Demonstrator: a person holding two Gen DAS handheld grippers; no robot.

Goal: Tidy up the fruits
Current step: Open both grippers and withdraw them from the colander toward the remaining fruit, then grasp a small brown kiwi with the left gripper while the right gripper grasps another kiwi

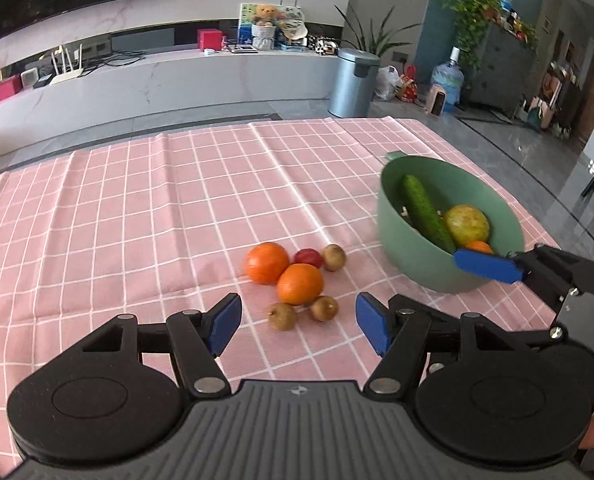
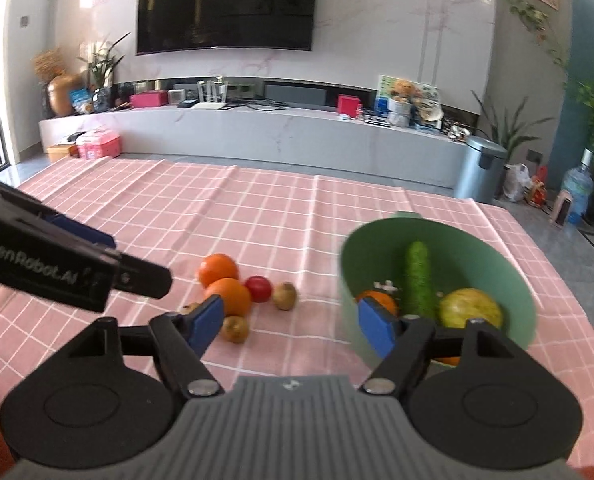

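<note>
Left wrist view: left gripper (image 1: 299, 322) hangs low over the pink checked cloth (image 1: 137, 208), jaws wide apart, nothing between them. Just ahead of the pads lies a tight cluster: two oranges (image 1: 300, 283) touching, a small red fruit (image 1: 308, 257) behind them, and three small brown fruits (image 1: 324, 307), two nearest the gripper, one beside the red fruit. Green bowl (image 1: 413, 260) stands to the right of the cluster, apart from it, holding a cucumber (image 1: 425, 210) leaning on the wall, a yellow-green round fruit (image 1: 467, 224) and an orange fruit.

Right wrist view: right gripper (image 2: 293, 320) is spread wide and empty; one blue pad (image 2: 375, 326) sits inside the bowl's near rim, next to the orange fruit (image 2: 381, 300), the other pad is outside, near the cluster.
</note>
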